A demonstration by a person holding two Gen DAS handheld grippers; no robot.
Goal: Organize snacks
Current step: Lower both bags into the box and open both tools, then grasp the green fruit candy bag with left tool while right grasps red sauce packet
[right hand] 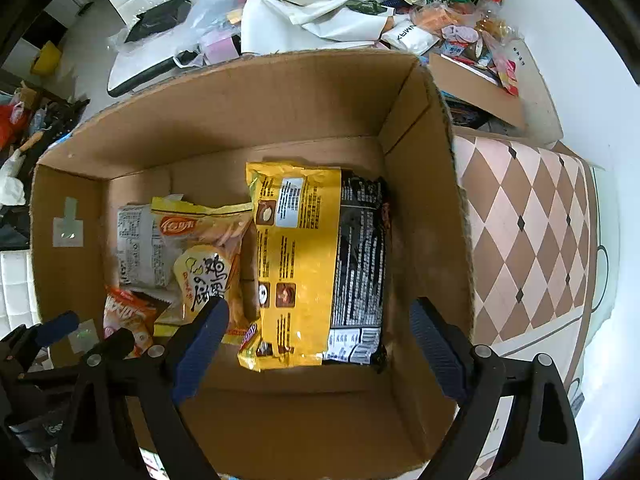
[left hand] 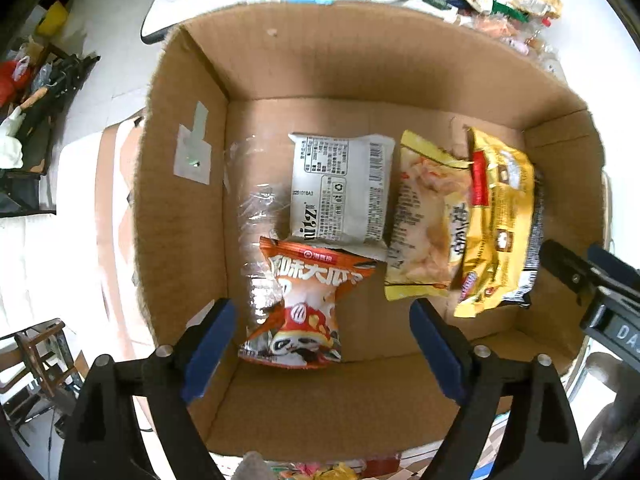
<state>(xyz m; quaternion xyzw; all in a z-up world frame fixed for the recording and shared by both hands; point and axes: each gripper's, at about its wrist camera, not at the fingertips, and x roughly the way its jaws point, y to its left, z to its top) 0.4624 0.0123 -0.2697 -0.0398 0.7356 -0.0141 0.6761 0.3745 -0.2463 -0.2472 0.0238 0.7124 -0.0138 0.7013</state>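
Note:
An open cardboard box (left hand: 192, 92) holds several snack packets. My left gripper (left hand: 320, 308) hangs open over its near left part. Below the gap between its blue pads lies an orange packet (left hand: 300, 308), touched by neither pad. Behind that lie a white packet (left hand: 340, 188) and a pale yellow packet (left hand: 424, 220). A yellow and black packet (right hand: 316, 260) lies along the box's right wall (right hand: 424, 208). My right gripper (right hand: 320, 306) stands open above its near end, pads clear of it. One finger of that right gripper (left hand: 580, 272) shows at the left view's right edge.
More loose snack packets (right hand: 460, 12) are heaped on the white table behind the box to the right. A checked brown and cream surface (right hand: 528, 220) lies right of the box. White bags and cloth (right hand: 312, 4) are piled behind it, with floor clutter (left hand: 36, 92) far left.

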